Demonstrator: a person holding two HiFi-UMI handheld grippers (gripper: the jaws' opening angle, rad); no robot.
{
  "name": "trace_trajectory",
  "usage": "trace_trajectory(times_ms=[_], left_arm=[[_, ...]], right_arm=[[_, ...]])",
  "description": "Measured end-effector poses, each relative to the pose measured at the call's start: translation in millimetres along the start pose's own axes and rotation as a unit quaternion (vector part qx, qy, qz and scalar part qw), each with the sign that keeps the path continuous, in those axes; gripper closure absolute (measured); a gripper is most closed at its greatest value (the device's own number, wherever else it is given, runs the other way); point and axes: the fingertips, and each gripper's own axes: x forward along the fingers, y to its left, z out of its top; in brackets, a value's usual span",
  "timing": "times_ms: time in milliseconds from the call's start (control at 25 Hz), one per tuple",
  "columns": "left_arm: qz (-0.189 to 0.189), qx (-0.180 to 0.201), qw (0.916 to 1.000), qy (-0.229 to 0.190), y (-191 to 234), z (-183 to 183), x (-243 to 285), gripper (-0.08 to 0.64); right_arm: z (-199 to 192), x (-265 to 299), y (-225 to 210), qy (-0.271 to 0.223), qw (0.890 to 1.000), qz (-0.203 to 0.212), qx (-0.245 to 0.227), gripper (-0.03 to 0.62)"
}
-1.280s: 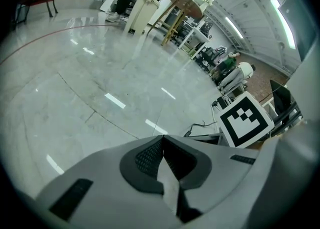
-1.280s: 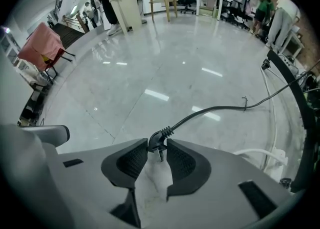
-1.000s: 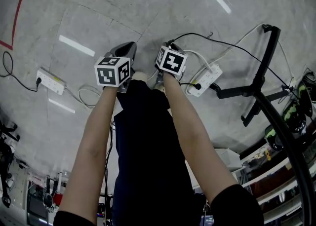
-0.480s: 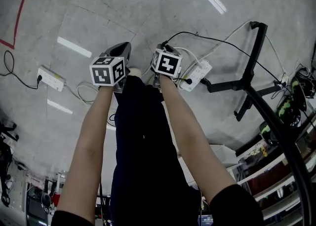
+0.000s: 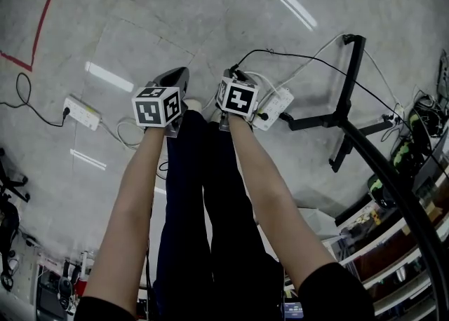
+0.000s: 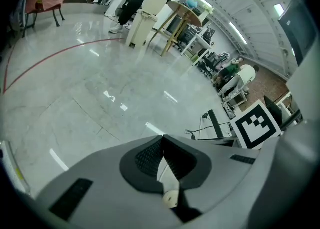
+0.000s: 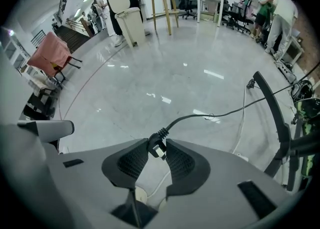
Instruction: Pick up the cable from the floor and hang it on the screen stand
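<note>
A thin black cable (image 5: 302, 55) runs over the grey floor to the black screen stand (image 5: 347, 81) on the right. My right gripper (image 7: 157, 143) is shut on the cable's black plug (image 7: 156, 138), pinched at the very tips of the pads. From the plug the cable (image 7: 215, 115) trails off right toward the stand (image 7: 272, 108). In the head view the right gripper (image 5: 235, 73) hangs above a white power strip (image 5: 275, 108). Beside it, my left gripper (image 5: 175, 76) holds nothing. In its own view the left gripper (image 6: 162, 139) has its jaws pressed together.
A second white power strip (image 5: 83, 113) with a black lead lies at the left. A red line (image 5: 43, 17) marks the floor at far left. Shelving with gear (image 5: 407, 172) crowds the lower right. The person's legs (image 5: 203, 193) stand under the grippers. A white cable (image 5: 316, 53) lies near the stand.
In the head view the stand and the power strip have shifted left, closer to the right gripper. Both grippers stay side by side, the plug still pinched.
</note>
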Motion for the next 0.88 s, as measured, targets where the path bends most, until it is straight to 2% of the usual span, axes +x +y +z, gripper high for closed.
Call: trace_trajectory(times_ms=[320,520,680,880], left_arm=[[-0.003,0.013,0.9998,-0.012,-26,19,-40,0.552],[-0.007,0.011,0.9998,-0.014,-43,17,-65,0.552],[-0.008,0.000,0.9999,-0.014,-59,13,-83,0.552],[-0.021,0.026,0.9994,-0.007,-87,16,-103,0.552]], right_arm=[[13,-53,10,-0.014,1.000,0.012,-0.008,0.468],[20,-88,19,-0.021,0.999,0.021,-0.011,0.469],[25,-114,22,-0.025,0.998,0.021,-0.044,0.471],[28,-147,23,-0.034,0.997,0.019,-0.060,0.471]])
